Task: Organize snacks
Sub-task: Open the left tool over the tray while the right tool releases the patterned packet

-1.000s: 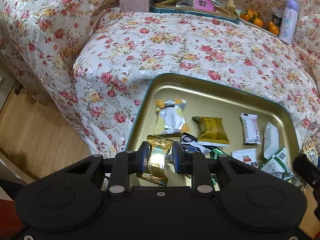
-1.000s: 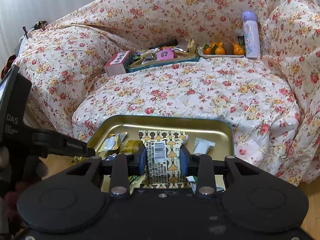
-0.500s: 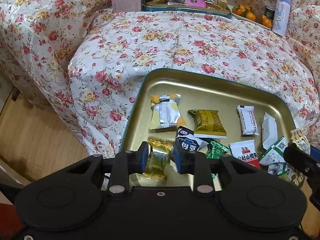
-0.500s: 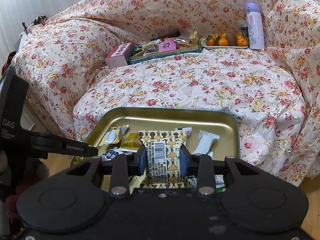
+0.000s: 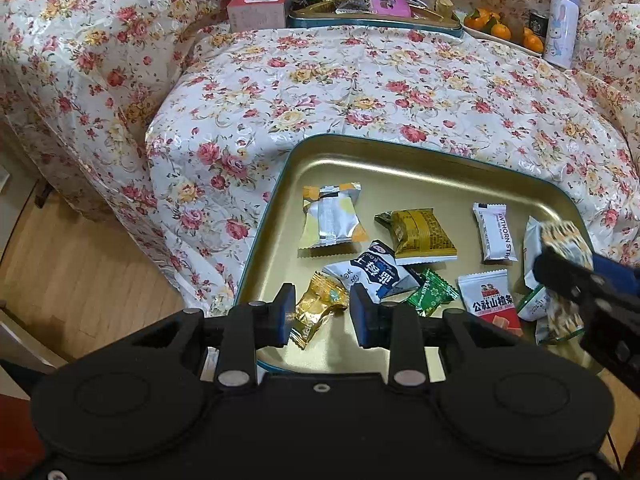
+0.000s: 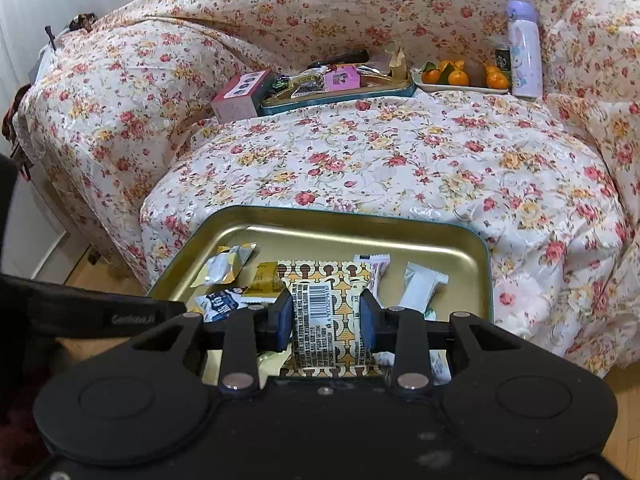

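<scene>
Change since 1 s ago: left gripper point(image 5: 320, 312) has let go of the gold candy point(image 5: 318, 307), which was pinched between its pads then and now lies on the tray point(image 5: 352, 162) floor between them.
Left fingers: spread wide, with a gap on each side of the gold candy; nothing held.
Right fingers: narrow, closed on the patterned packet point(image 6: 326, 316), barcode side up; right gripper point(image 6: 325, 314) hangs over the tray's near edge.
Landmark: gold tray with a teal rim, resting on the flowered cover point(image 5: 360, 92) at its near edge.
Snacks on the tray: yellow and silver pack point(image 5: 330, 220) toward the tray's far left; brown and gold pack point(image 5: 420, 234) at the middle; blue and white pack point(image 5: 370, 274) just nearer than it; green candy point(image 5: 432, 292) beside that; white bar point(image 5: 494, 232) and red and white pack point(image 5: 488, 304) toward the tray's right side.
Beyond the tray: a 2nd tin point(image 5: 372, 20) with snacks, a pink box point(image 5: 260, 6), oranges point(image 5: 500, 28) and a bottle point(image 5: 562, 20) sit well apart from it at the far side of the cover.
Step in hand, as a judgement: placing snacks into the tray; the patterned packet looks to be the next to go down.
How to do it well: lower the packet flat onto a bare patch, likely the tray's far right, before opening; open fully and lift straight up so the wrapper does not catch on a pad.
Risk: right side of the tray is crowded, so a drop there may pile up; the 2 grippers are near each other and could bump.
</scene>
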Demonstrator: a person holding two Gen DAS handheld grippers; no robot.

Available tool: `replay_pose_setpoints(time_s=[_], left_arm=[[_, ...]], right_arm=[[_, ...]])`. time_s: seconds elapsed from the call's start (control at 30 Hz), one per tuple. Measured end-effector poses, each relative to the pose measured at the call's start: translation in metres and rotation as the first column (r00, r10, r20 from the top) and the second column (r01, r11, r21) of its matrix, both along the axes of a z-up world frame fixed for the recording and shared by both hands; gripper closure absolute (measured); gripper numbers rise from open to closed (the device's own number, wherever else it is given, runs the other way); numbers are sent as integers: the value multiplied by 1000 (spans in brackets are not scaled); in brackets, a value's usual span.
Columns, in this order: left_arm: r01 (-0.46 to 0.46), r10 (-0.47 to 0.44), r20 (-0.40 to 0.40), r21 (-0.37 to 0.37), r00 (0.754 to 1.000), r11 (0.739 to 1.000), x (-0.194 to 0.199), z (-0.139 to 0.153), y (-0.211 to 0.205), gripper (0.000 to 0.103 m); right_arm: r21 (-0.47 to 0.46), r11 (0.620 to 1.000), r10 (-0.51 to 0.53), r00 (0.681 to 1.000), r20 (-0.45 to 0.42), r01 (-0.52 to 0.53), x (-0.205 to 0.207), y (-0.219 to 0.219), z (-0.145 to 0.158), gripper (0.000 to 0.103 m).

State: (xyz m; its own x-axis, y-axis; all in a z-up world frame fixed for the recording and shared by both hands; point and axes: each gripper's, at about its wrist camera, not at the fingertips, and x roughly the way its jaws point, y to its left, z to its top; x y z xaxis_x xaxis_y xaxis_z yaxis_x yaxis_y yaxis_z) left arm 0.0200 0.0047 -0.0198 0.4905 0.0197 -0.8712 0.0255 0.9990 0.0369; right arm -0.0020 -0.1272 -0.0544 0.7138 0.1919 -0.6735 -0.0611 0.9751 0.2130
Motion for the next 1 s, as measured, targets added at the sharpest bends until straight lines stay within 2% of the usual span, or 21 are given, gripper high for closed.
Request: replay_pose_setpoints(time_s=[0.37, 0.63, 0.77, 1.0], left_arm=[[-19, 18, 12, 13, 1000, 1000, -2, 1, 1, 63], [-23, 22, 21, 21, 1000, 1000, -5, 2, -1, 63], [-21, 20, 30, 27, 999, 999, -5, 3, -2, 63], [-21, 19, 46, 35, 999, 999, -8, 7, -3, 63]], right_arm=[[-52, 999, 12, 999, -30, -14, 35, 9, -13, 67], [-47, 999, 16, 999, -35, -18, 42, 11, -17, 66], [-48, 999, 17, 1000, -22, -18, 40, 12, -14, 59], [-69, 997, 20, 1000, 6, -19, 29, 11, -5, 54]])
